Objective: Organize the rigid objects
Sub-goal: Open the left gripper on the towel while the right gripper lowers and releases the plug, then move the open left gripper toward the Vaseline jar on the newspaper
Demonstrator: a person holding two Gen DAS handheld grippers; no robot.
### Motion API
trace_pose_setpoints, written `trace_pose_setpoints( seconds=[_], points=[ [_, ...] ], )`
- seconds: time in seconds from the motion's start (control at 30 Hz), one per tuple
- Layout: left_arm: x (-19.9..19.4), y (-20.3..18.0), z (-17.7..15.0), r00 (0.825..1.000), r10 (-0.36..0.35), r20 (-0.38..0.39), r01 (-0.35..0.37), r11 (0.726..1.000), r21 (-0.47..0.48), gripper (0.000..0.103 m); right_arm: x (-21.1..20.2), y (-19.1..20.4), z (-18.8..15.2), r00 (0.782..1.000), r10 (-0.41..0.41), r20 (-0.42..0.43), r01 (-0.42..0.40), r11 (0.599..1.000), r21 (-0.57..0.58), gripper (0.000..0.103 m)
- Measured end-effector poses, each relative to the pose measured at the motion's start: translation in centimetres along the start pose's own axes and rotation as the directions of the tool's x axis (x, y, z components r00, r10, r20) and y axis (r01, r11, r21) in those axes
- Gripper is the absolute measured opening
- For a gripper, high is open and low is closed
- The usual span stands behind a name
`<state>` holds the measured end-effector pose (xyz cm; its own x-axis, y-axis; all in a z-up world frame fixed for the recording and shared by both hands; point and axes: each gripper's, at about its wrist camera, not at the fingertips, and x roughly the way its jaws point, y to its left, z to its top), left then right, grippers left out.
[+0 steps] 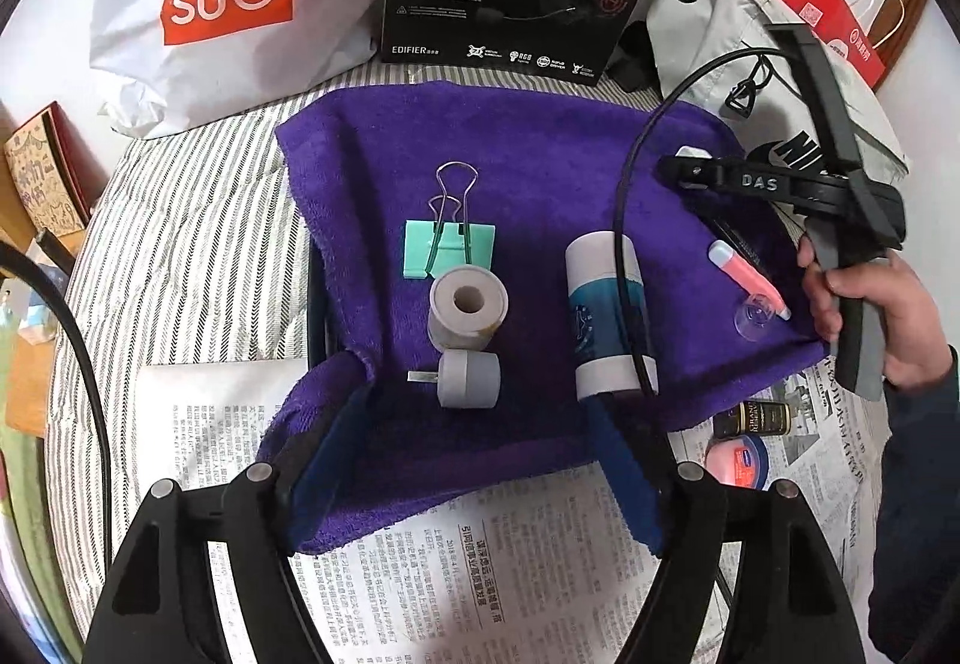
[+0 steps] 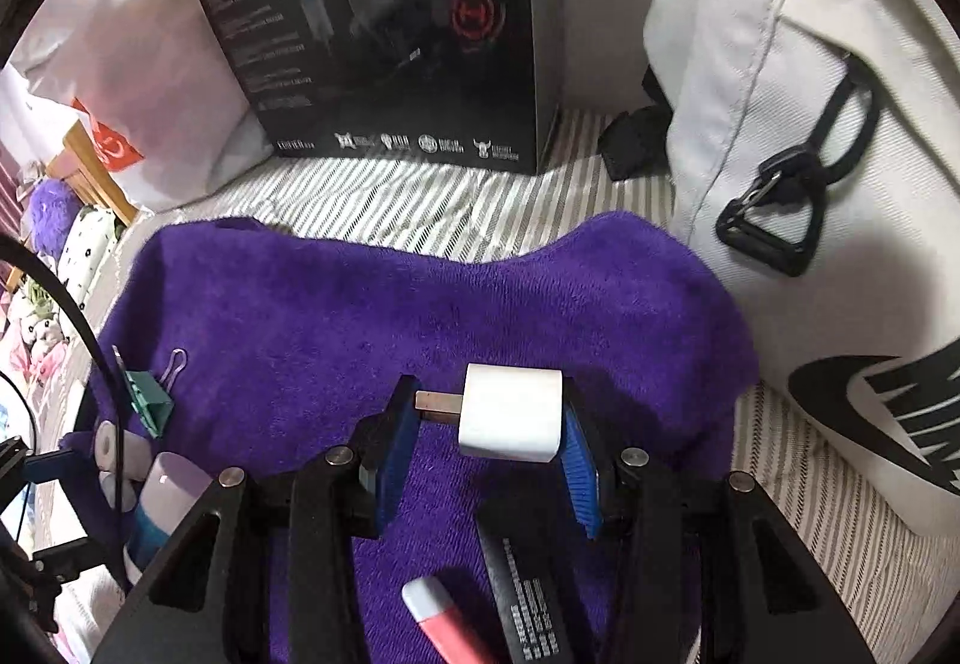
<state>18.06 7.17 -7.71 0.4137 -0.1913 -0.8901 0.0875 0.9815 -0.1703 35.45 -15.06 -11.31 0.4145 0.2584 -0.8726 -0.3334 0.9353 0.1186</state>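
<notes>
1. The right gripper [image 2: 489, 418] is pinching a white plug adapter [image 2: 510, 415] between its blue pads, metal prongs pointing at the left pad, above the purple towel [image 2: 420, 304].
2. The left gripper [image 1: 474, 478] is standing spread, nothing between its fingers, above the towel's near edge.
3. Just ahead of it a grey plug adapter [image 1: 469, 379] is lying on the towel, touching a roll of tape [image 1: 468, 308].
4. A teal binder clip [image 1: 449, 247] is lying behind the roll.
5. A white-and-blue tube [image 1: 609, 313] is lying to the right, a black cable [image 1: 624, 220] crossing it.
6. A pink-and-white stick [image 1: 749, 277] is resting near the towel's right edge.
7. A hand [image 1: 864, 316] is gripping the right tool's handle.
</notes>
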Motion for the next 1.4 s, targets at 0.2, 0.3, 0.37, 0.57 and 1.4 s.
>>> trace_pose_setpoints(
  seconds=[0.2, 0.3, 0.37, 0.57, 1.4],
  points=[
    [-0.1, 0.1, -0.1, 1.0, -0.001, -0.002, 0.001, 1.0, -0.003, 0.076, 0.5, 0.0, 0.0, 1.0, 0.005, -0.008, -0.005, 1.0, -0.01, 0.045],
    [-0.1, 0.0, -0.2, 1.0, 0.002, -0.004, -0.002, 1.0, 0.0, 0.076, 0.4, 0.2, 0.0, 1.0, -0.001, -0.012, 0.001, 1.0, -0.026, 0.045],
    [-0.4, -0.1, -0.4, 1.0, 0.01, -0.001, -0.01, 1.0, 0.005, 0.076, 0.5, 0.2, 0.1, 1.0, 0.003, -0.02, -0.004, 1.0, -0.027, 0.045],
    [-1.5, -0.2, -0.8, 1.0, 0.018, 0.008, -0.018, 1.0, -0.003, 0.076, -0.5, -0.5, 0.0, 0.999, 0.018, -0.037, -0.018, 1.0, 0.004, 0.051],
    [-4.8, -3.3, -4.7, 0.998, 0.046, 0.053, -0.046, 0.999, 0.005, 0.076, -13.4, 2.1, -10.6, 0.998, 0.03, 0.058, -0.029, 0.999, -0.018, 0.057]
  ],
)
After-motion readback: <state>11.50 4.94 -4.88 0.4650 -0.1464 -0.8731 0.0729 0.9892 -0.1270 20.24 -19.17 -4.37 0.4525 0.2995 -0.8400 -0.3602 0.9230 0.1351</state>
